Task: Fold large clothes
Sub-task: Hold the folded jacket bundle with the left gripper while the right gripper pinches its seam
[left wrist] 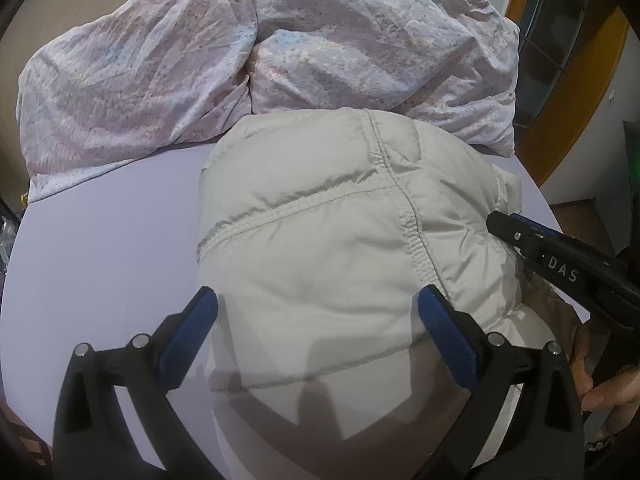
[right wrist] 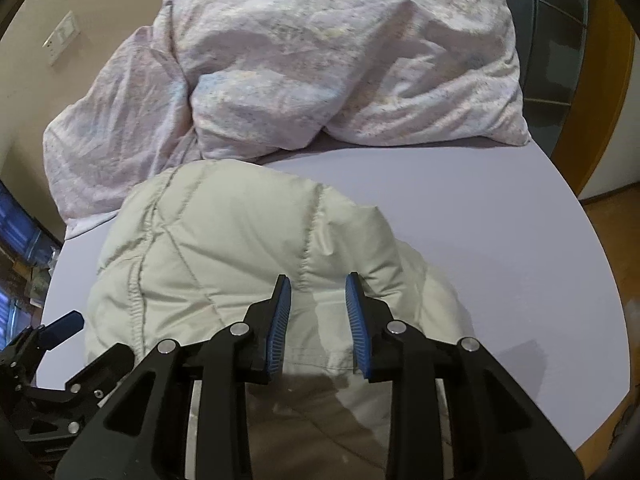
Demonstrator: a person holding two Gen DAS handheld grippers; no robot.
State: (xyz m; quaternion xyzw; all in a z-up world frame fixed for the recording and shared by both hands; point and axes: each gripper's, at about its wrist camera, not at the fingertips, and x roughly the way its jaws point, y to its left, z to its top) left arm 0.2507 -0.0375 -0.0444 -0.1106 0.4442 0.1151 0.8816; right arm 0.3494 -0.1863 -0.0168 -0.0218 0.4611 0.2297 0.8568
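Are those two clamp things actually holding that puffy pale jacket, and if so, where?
Neither holds it. Both the left hand-held gripper and the right hand-held gripper stand open above the folded jacket, no fabric pinched.

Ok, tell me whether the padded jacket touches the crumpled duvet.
Touching. In the left wrist view the padded jacket has its far edge running up against the crumpled duvet, no sheet showing between.

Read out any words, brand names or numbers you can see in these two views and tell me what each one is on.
"DAS": white letters on the black body of the right gripper, in the left wrist view; the word may run on out of sight.
The puffy pale grey quilted jacket and the crumpled pink patterned duvet show no readable text.
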